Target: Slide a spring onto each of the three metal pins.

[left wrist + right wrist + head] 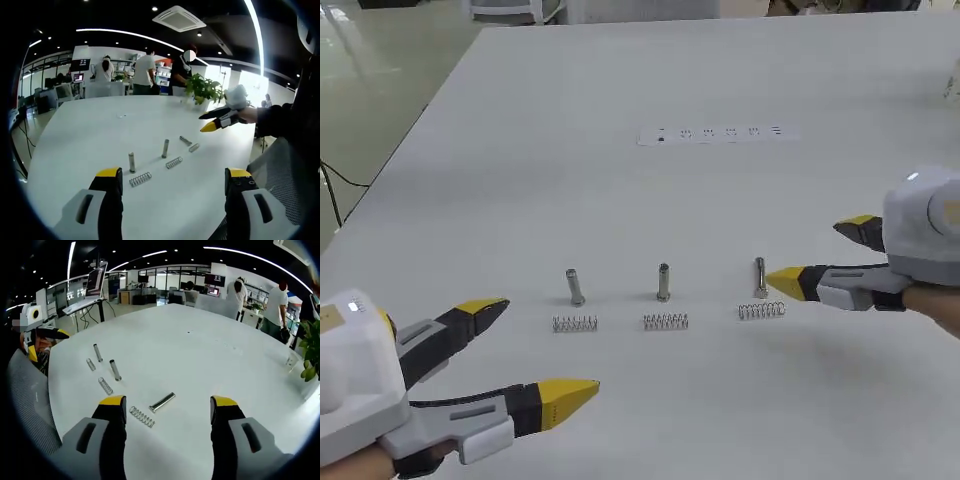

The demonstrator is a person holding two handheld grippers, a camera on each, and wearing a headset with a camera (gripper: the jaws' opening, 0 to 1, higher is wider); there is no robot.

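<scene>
Head view: 3 pins [664, 283], 3 springs [665, 321]

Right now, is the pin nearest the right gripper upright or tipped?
Tipped. In the right gripper view the pin lies flat on the table, beside a spring.

The left claw [550, 344] sits at the lower left of the head view, jaws spread wide and empty, tips pointing right. The right claw [802, 253] enters from the right edge at mid-height, jaws likewise apart and empty, tips pointing left.
</scene>
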